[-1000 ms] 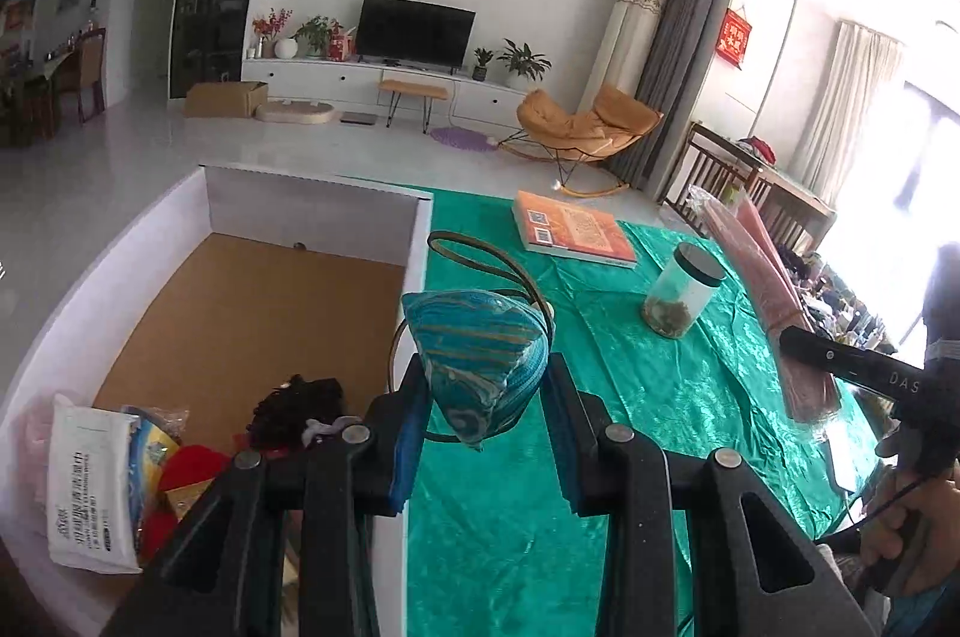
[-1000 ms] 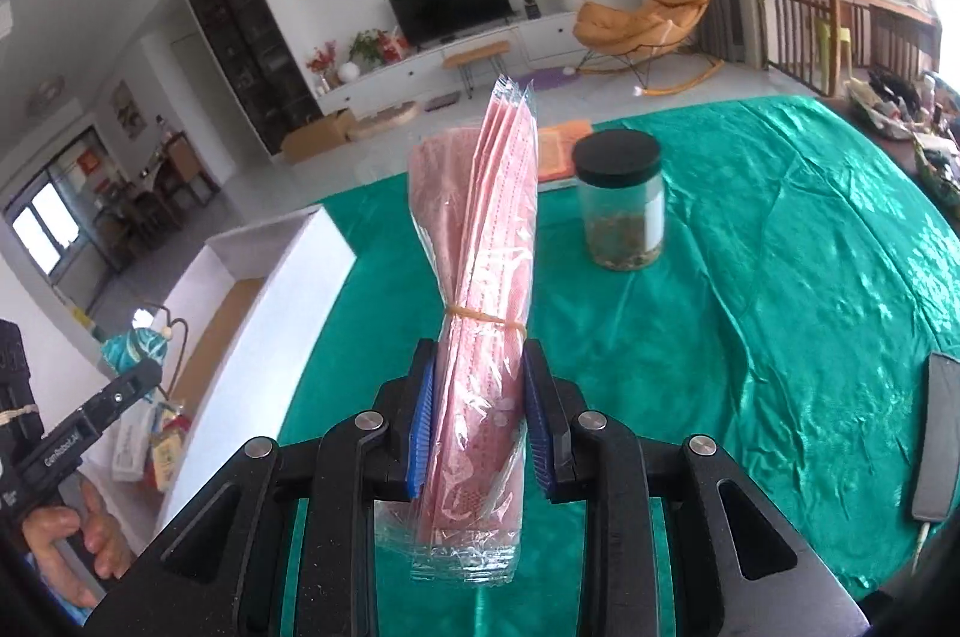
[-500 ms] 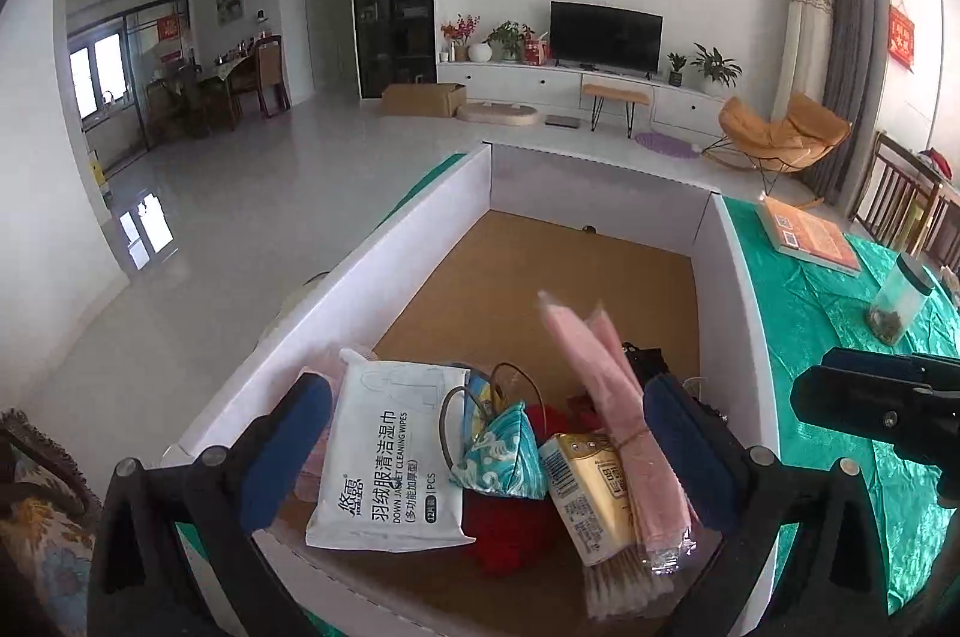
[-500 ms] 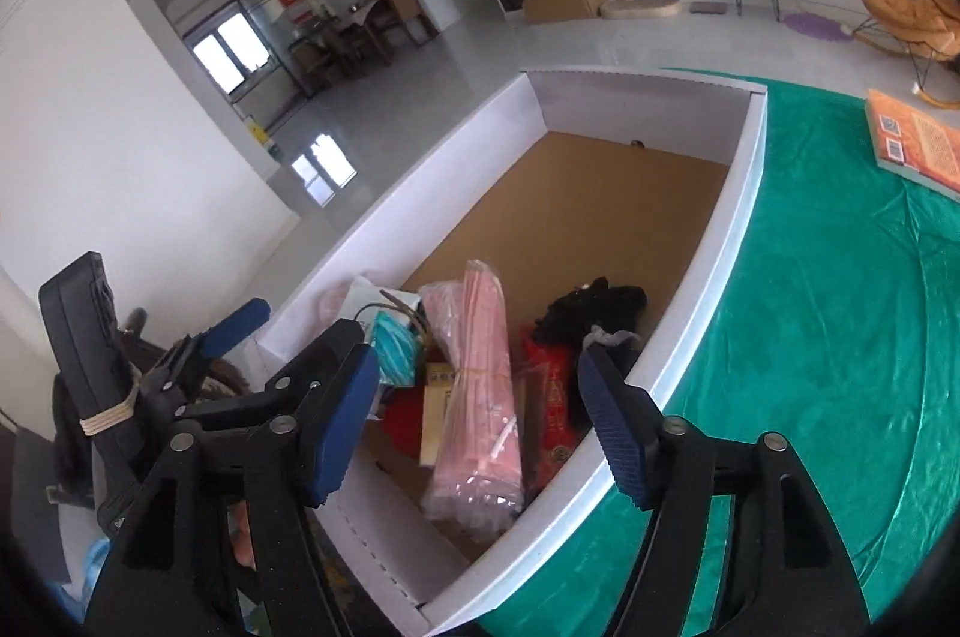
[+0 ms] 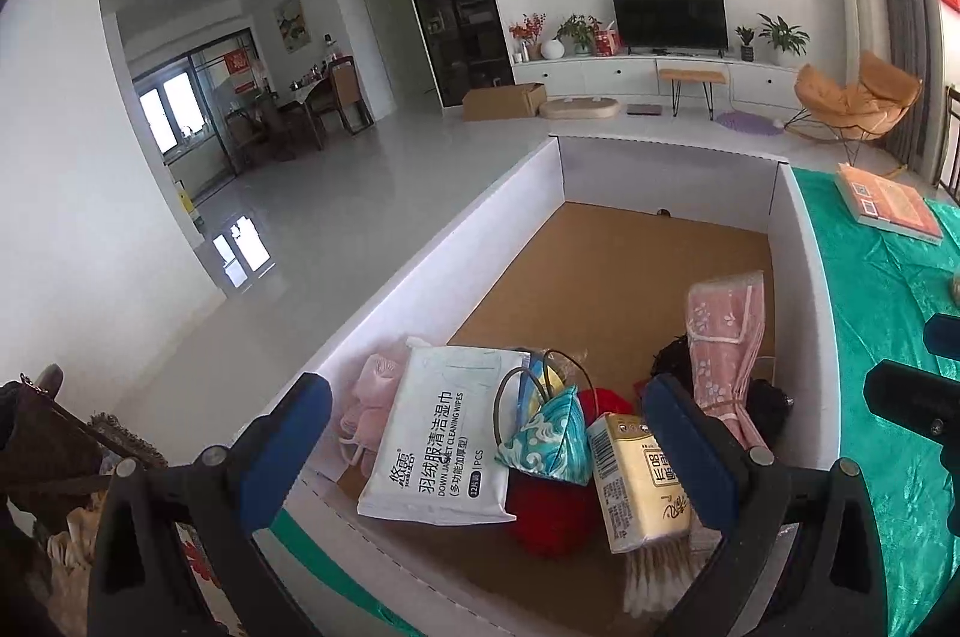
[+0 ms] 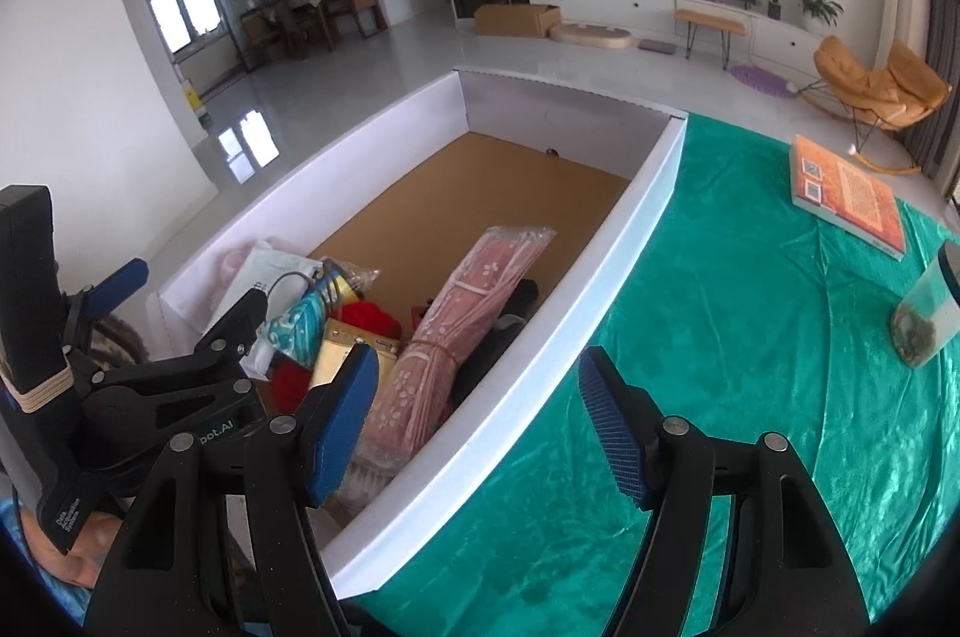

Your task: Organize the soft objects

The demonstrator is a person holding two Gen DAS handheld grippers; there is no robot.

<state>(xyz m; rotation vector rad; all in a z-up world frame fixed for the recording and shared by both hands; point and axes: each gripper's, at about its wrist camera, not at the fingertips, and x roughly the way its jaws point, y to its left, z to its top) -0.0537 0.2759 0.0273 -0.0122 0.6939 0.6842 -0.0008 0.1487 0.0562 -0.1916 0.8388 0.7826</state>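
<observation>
A white cardboard box (image 5: 804, 277) (image 6: 636, 217) stands on the green-covered table. In its near end lie a blue patterned pouch (image 5: 549, 436) (image 6: 303, 319), a pink packet bundle (image 5: 723, 343) (image 6: 474, 295), a white wipes pack (image 5: 435, 436), a yellow tissue pack (image 5: 633, 481), a red soft item (image 5: 549, 517) and a pink soft item (image 5: 372, 391). My left gripper (image 5: 489, 448) is open and empty above these things. My right gripper (image 6: 477, 418) is open and empty over the box's right wall.
A book (image 6: 846, 193) and a glass jar with a dark lid (image 6: 927, 319) sit on the green cloth (image 6: 750, 337) to the right of the box. The far half of the box floor (image 5: 624, 265) is bare cardboard.
Both grippers swung over to the box and opened. The blue pouch left my left gripper and the pink bundle left my right gripper; both now lie in the box.
</observation>
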